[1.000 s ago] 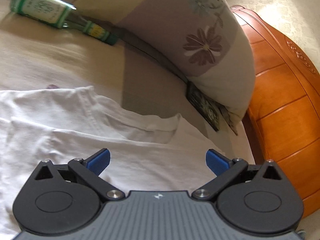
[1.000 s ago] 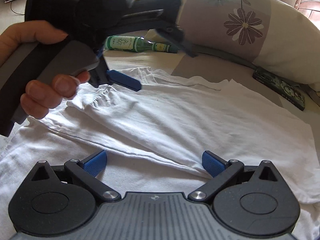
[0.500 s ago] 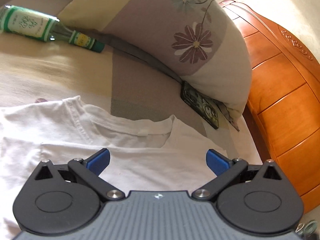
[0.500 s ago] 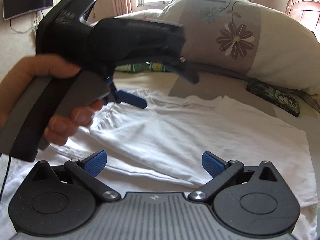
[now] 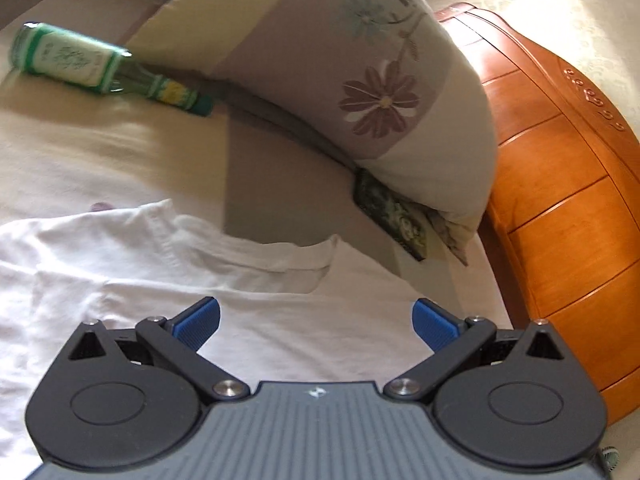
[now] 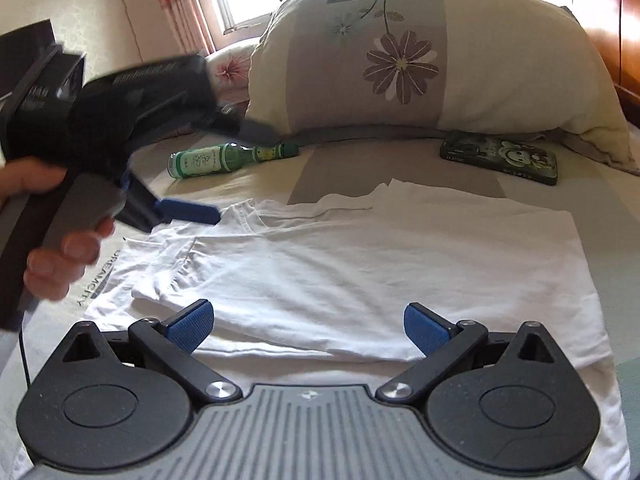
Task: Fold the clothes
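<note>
Bed (image 6: pixel 460 160), patterned sheet, big floral pillow (image 6: pixel 400 60) at the head. White t-shirt (image 6: pixel 360 260) lies flat on bed, collar toward pillow, 1 side already folded in over the body, left sleeve area bunched. Left gripper (image 6: pixel 188 212) has lifted off the shirt since 1 s ago and pulled back toward the left edge; jaws spread, nothing in them. Right gripper (image 6: pixel 308 324) hovers over the near fold edge, jaws wide apart, empty. Likely means the side fold is released and next grab is pending. Green bottle (image 6: pixel 228 158) and phone (image 6: pixel 500 158) sit near pillow, clear of shirt.
</note>
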The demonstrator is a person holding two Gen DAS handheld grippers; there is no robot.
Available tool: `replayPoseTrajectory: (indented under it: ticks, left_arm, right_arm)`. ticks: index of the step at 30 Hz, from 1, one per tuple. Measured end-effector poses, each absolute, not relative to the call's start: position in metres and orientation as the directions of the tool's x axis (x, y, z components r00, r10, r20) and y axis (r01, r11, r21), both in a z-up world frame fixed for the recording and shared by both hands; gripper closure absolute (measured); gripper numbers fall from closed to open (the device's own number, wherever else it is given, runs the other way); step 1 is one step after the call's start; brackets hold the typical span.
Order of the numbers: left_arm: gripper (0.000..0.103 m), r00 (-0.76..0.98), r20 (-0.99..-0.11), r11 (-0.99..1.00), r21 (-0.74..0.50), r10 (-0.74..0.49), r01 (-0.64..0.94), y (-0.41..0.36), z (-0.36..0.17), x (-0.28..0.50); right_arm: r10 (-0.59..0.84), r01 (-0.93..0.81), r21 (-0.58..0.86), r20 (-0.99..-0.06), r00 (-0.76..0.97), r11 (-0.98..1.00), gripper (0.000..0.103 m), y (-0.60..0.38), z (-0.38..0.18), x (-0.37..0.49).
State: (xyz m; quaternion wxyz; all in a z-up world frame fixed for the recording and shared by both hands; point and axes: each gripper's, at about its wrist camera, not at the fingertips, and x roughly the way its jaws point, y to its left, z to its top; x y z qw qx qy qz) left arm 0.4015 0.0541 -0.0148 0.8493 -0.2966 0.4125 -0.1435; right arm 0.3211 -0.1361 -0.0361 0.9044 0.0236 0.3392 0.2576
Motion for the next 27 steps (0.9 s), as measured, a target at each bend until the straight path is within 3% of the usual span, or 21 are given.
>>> replayPoseTrajectory:
  ticks: [3,7,15,23,27]
  left_arm:
    - [0.001,0.556,-0.615,0.766,-0.640,-0.559,0.062,0.022,-0.026,0.428]
    - [0.001,0.526,-0.662,0.799,-0.599,-0.534,0.057,-0.004,-0.052,0.458]
    - [0.001,0.595,-0.688,0.854,-0.521,-0.416,-0.005,-0.014,-0.049,0.483]
    - [0.001,0.433,-0.636,0.759,-0.615,-0.639,0.216,-0.067,-0.055,0.489]
    - [0.001,0.461,-0.635,0.775,-0.587,-0.620,0.234,-0.085,-0.070,0.504]
  right_arm:
    - [0.438,-0.461,0.125,-0.594,0.675,0.879,0.000,-0.136,-0.036,0.303]
    - [0.405,-0.467,0.034,-0.556,0.726,0.884,0.000,-0.143,-0.029,0.284]
    - [0.436,-0.468,0.091,-0.550,0.712,0.879,0.000,-0.156,-0.023,0.289]
    - [0.410,-0.467,0.036,-0.541,0.734,0.883,0.000,-0.172,-0.027,0.280]
    - [0.403,-0.446,0.071,-0.571,0.715,0.892,0.000,-0.190,-0.035,0.283]
